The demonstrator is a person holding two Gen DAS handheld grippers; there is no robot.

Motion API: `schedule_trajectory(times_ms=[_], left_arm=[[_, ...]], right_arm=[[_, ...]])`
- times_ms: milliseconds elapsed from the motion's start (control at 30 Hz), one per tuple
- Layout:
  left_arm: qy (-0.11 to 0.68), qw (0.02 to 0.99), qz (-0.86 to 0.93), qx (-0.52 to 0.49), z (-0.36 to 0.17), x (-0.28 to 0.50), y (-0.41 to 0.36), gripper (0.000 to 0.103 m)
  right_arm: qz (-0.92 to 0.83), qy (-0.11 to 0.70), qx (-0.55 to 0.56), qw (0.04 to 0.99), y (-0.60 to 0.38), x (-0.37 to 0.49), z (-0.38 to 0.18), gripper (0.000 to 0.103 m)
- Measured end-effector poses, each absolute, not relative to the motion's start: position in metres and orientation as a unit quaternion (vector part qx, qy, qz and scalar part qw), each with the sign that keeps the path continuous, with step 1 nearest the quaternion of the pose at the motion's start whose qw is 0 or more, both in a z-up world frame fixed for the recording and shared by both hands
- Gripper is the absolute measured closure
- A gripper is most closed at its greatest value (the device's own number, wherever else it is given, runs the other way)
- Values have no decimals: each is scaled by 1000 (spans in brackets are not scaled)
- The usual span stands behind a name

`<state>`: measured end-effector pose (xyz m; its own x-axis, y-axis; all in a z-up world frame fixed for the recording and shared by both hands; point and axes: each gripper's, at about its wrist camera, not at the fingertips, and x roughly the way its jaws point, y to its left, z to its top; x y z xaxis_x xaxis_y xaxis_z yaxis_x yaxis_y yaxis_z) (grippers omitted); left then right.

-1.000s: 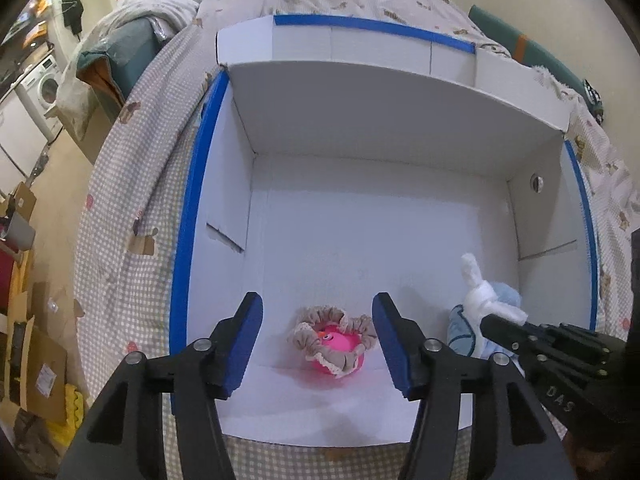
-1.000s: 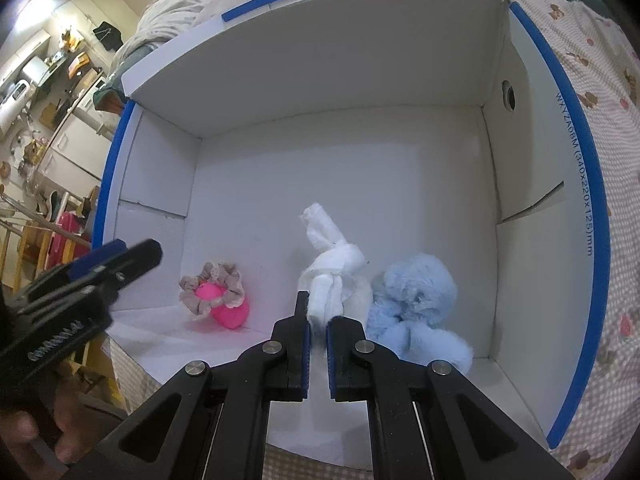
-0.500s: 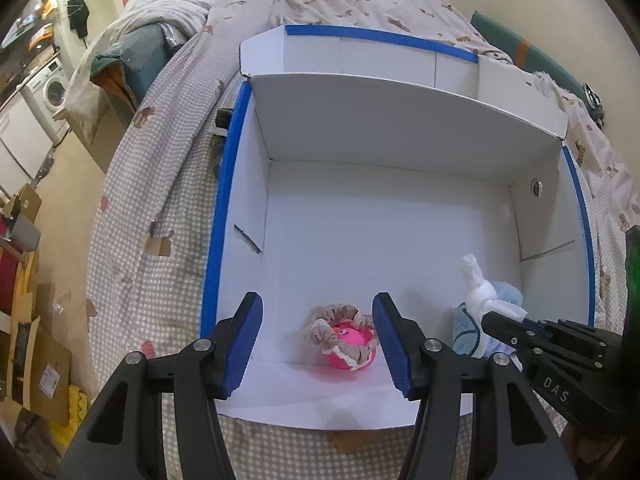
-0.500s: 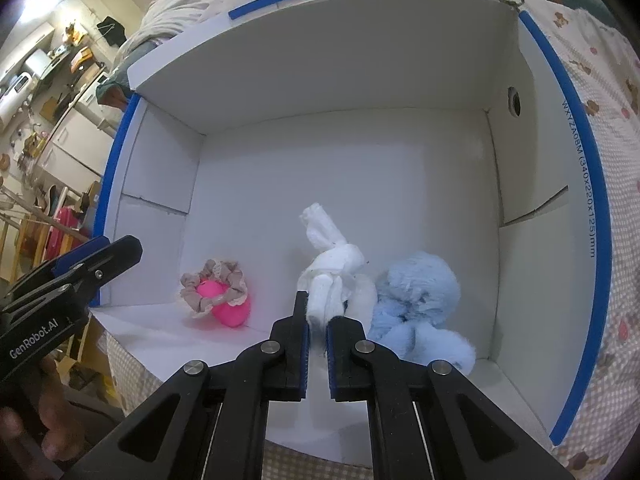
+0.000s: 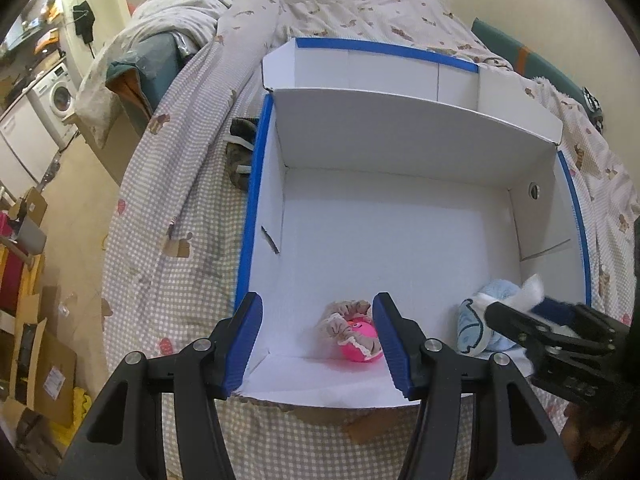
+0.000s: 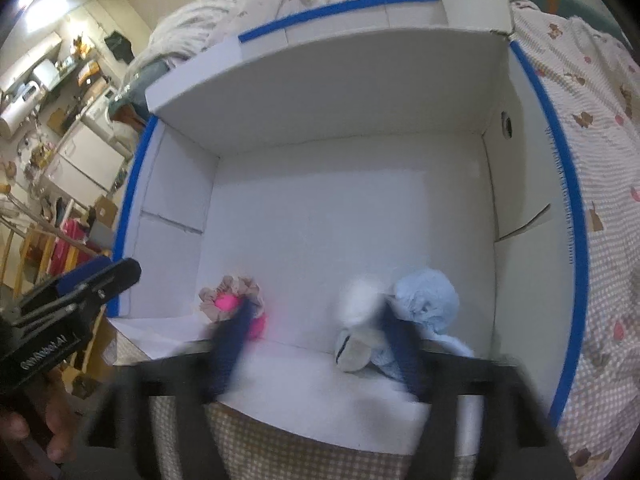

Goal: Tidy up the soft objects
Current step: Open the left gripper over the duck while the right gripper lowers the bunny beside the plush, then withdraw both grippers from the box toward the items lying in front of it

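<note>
Right gripper (image 6: 316, 344) badly motion-blurred, jaws now spread apart after clamping the white toy (image 6: 360, 296) half a second back. Toy at 5 o'clock in the box (image 5: 400, 232), against the blue plush (image 6: 428, 292). Left gripper (image 5: 318, 340) released, framing the pink toy (image 5: 356, 340), partly hidden.

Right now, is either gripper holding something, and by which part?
Nothing is held. The left gripper is open and empty; the right gripper, blurred, stands open around the white plush toy.
</note>
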<state>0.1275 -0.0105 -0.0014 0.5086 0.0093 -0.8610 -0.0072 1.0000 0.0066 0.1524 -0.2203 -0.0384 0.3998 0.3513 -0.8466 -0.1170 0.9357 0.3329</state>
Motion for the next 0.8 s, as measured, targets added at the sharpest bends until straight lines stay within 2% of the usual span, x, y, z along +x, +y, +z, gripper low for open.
schedule_trajectory(times_ms=[800], left_arm=[[502,865,12,-17,-3,78,7,49]], right_arm=[[178,510,104,835,-220,91,-11,26]])
